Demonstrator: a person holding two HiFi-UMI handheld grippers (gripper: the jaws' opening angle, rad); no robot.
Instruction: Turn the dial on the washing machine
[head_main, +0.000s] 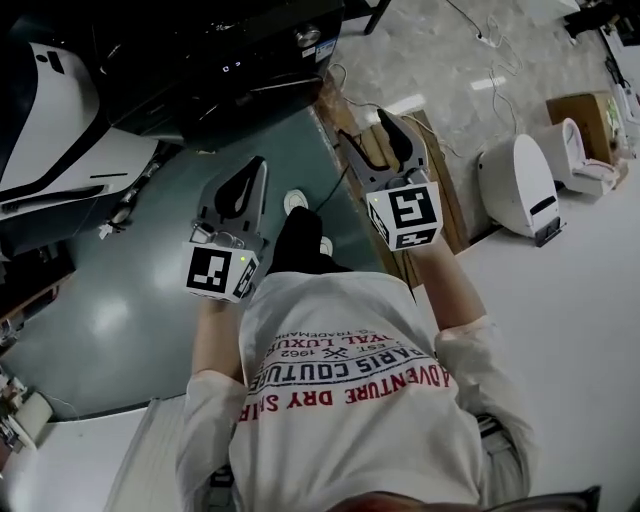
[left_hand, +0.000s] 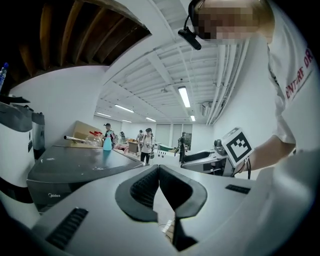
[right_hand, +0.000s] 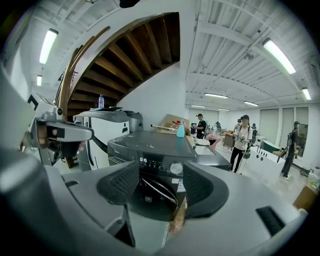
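**A:** Which hand do I bring to the dial? I go from left to right.

**B:** In the head view, your left gripper (head_main: 250, 180) is at the middle left. In its own view, the left gripper (left_hand: 159, 170) has its jaws pressed together at the tips, with nothing between them.

**A:** And what does it look at?

**B:** It looks past the washing machine (left_hand: 75, 170), which shows only its dark top and one corner at the lower left of that frame. No dial shows there, so I judge this hand is badly placed for the job.

**A:** Then the right one?

**B:** Yes. In the head view, the right gripper (head_main: 380, 140) is right of center, and the dial (head_main: 307, 37) sits above it and a little to the left, on the dark washing machine (head_main: 230, 50) at the top of the frame.

**A:** How do its jaws stand?

**B:** In its own view, the right gripper (right_hand: 160, 171) has its jaws spread wide and holds nothing. The dial (right_hand: 175, 168) shows in the gap between them, closer to the right jaw, on the front panel (right_hand: 150, 164) and to the right of the display (right_hand: 143, 160). It is well apart from the pads.

**A:** So I go straight ahead?

**B:** I think so, with a small shift to the right, because the dial faces the jaws almost directly.
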